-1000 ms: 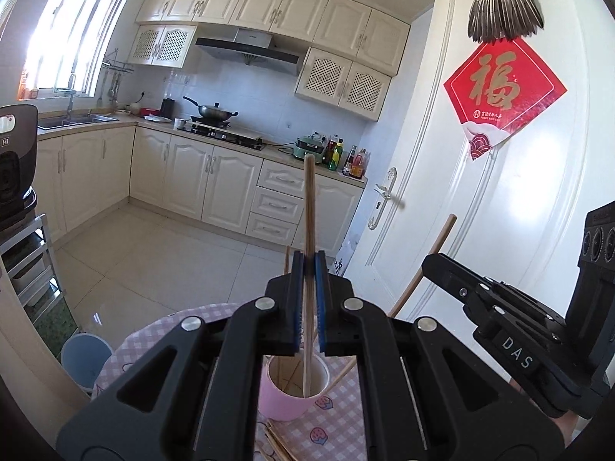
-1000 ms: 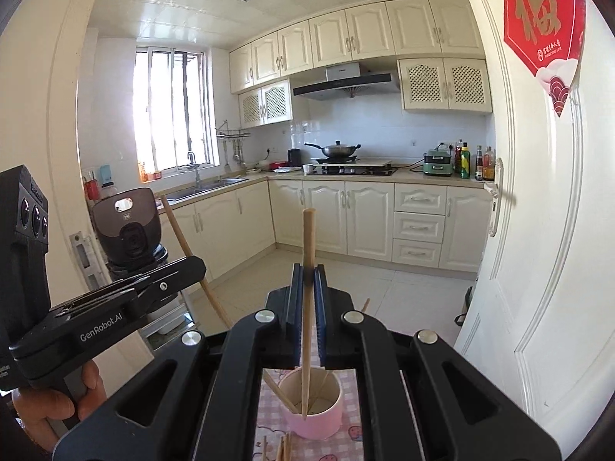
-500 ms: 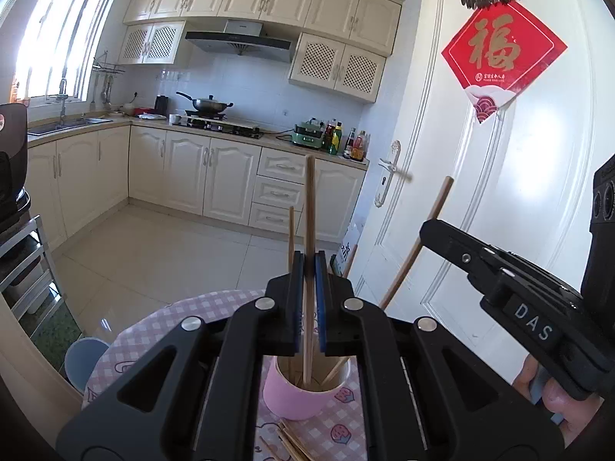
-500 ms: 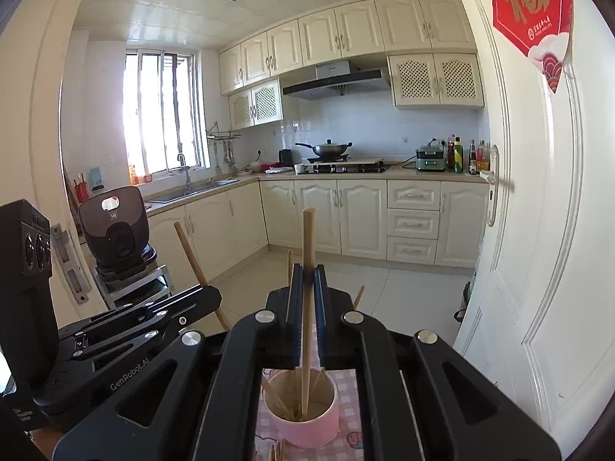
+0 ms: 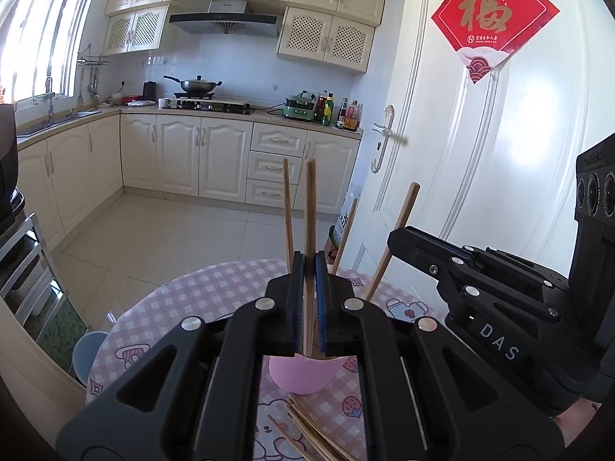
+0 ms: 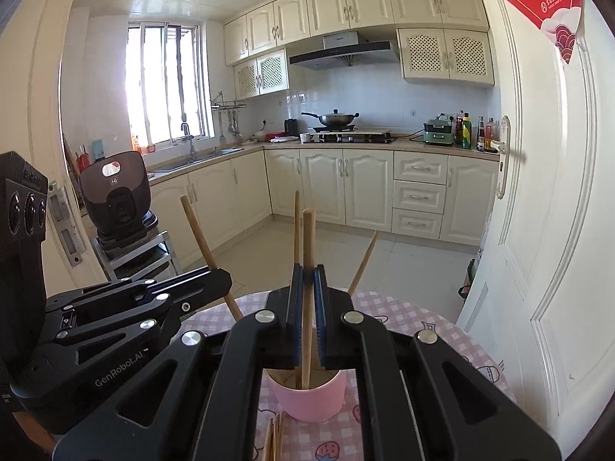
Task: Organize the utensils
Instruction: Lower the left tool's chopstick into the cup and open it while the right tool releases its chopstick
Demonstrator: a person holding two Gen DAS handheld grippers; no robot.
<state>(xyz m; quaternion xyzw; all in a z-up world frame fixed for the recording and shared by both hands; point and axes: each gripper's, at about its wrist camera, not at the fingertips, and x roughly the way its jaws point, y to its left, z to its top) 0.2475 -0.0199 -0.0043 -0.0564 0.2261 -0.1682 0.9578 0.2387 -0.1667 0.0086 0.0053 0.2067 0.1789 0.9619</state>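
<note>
Left gripper (image 5: 308, 299) is clamped on one wooden chopstick (image 5: 309, 230), held upright w/ its lower end going down into the pink cup (image 5: 300, 378). Right gripper (image 6: 306, 307) is pinching its own chopstick (image 6: 307, 292) too, also near vertical, tip inside the same cup (image 6: 307, 399). I've got both grippers over the cup, close together: from the left cam the right gripper (image 5: 480, 288) sits just off to the side, its stick (image 5: 398, 230) leaning out at an angle; from the right cam the left gripper (image 6: 127, 319) shows the same, stick (image 6: 200, 238) tilted.

Cup stands on the round table w/ pink checked cloth (image 5: 200, 299). More chopsticks already stand in the cup, e.g. one thin stick (image 5: 287, 211) rising just beside mine. Loose pile of chopsticks (image 5: 311, 434) lies flat on the cloth on the near side of the cup, close to its base; right cam catches their ends (image 6: 275, 438). Kitchen cabinets (image 6: 346, 188) in bkgd, white door (image 5: 480, 153) alongside.
</note>
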